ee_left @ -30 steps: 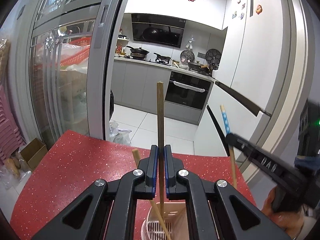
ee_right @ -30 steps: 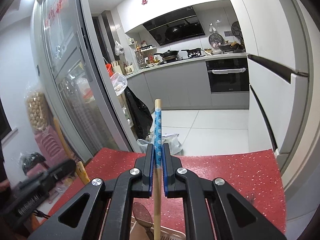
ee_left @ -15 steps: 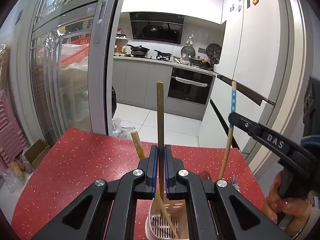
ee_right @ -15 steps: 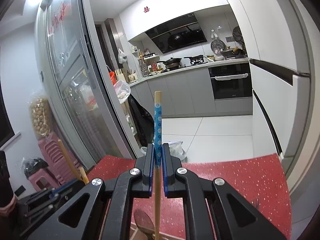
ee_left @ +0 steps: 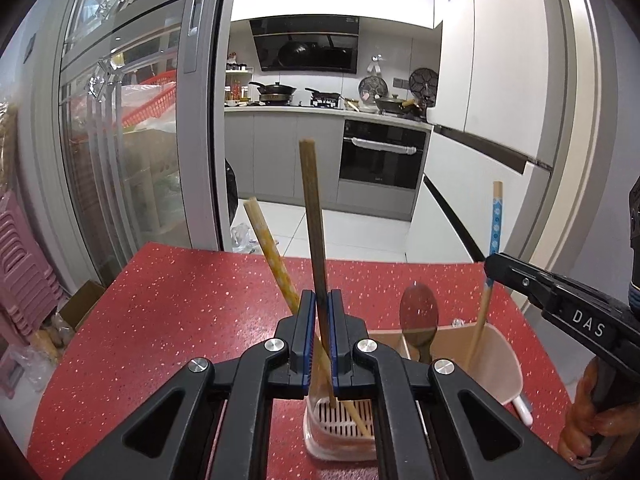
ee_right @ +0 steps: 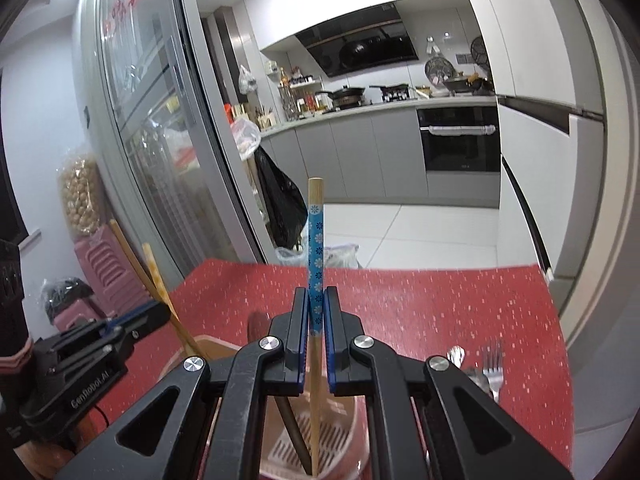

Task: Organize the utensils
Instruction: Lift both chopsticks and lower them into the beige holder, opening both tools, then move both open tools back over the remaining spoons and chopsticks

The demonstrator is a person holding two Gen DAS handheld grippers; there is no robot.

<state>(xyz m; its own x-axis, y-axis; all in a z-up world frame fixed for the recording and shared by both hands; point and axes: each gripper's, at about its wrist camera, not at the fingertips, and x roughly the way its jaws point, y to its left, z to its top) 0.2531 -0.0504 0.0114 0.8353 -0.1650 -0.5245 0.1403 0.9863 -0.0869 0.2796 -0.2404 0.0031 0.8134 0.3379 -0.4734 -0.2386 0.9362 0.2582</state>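
- Landmark: the pink utensil holder (ee_left: 502, 364) standing on the red tabletop (ee_left: 160, 320); every place below is given against it
- Left of the holder's middle, a pale patterned chopstick (ee_left: 266, 254) already leans in the slotted compartment, its top tilted away to the left; probably dropped in loose, hence the slant
- Above that same compartment the left tool (ee_left: 321, 308) is clenched on a dark brown chopstick (ee_left: 311, 216); the stick is held close to upright with its lower end at the slotted floor, seemingly so it can slide straight in beside the pale one
- In the holder's middle a dark red spoon (ee_left: 418, 312) stands bowl-up
- Over the holder's right side the right tool (ee_right: 316, 312) grips a blue flowered chopstick (ee_right: 316, 248) on its blue band; the bare lower end reaches down inside the basket, near a dark handle, so a release looks like the next call
- Right of the holder, a fork (ee_right: 492, 364) and a steel spoon (ee_right: 456, 356) lie flat on the tabletop, apparently still to be sorted
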